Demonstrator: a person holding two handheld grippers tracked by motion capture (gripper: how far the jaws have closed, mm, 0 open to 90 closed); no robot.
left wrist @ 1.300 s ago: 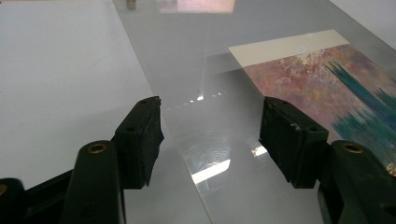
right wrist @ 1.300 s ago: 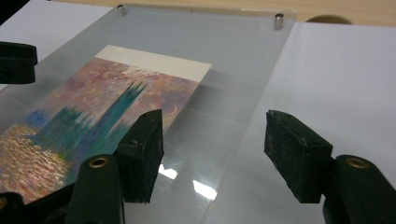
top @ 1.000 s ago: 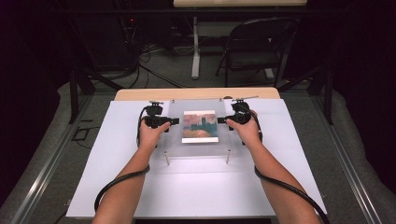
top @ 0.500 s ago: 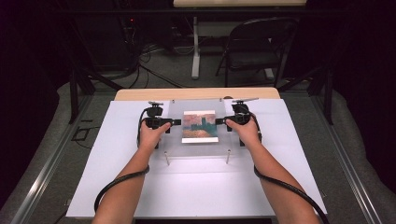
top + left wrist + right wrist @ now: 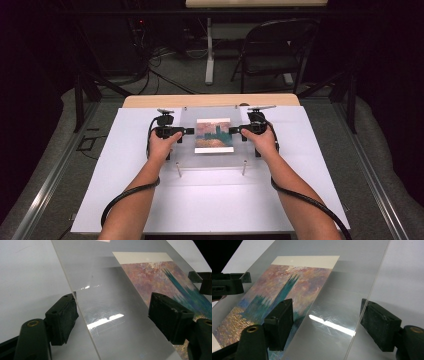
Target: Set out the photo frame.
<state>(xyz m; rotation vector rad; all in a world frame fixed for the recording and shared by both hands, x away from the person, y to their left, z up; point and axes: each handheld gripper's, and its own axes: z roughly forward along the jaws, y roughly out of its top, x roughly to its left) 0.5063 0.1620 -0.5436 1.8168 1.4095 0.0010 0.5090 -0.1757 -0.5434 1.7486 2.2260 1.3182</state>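
At desk centre we have the clear acrylic sheet [image 5: 212,137] over the painted print [image 5: 213,135], left gripper [image 5: 189,131] at 9 o'clock and right gripper [image 5: 233,130] at 3, fingers just opened and straddling its edges unpinched; likely stiff, slick, scratch-prone, so grip the side edges.

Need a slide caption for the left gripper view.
Left gripper with jaws open astride the edge of a clear acrylic sheet lying over a painted print.

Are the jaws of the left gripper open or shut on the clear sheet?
Open: the left gripper straddles the clear sheet with gaps beside both pads.
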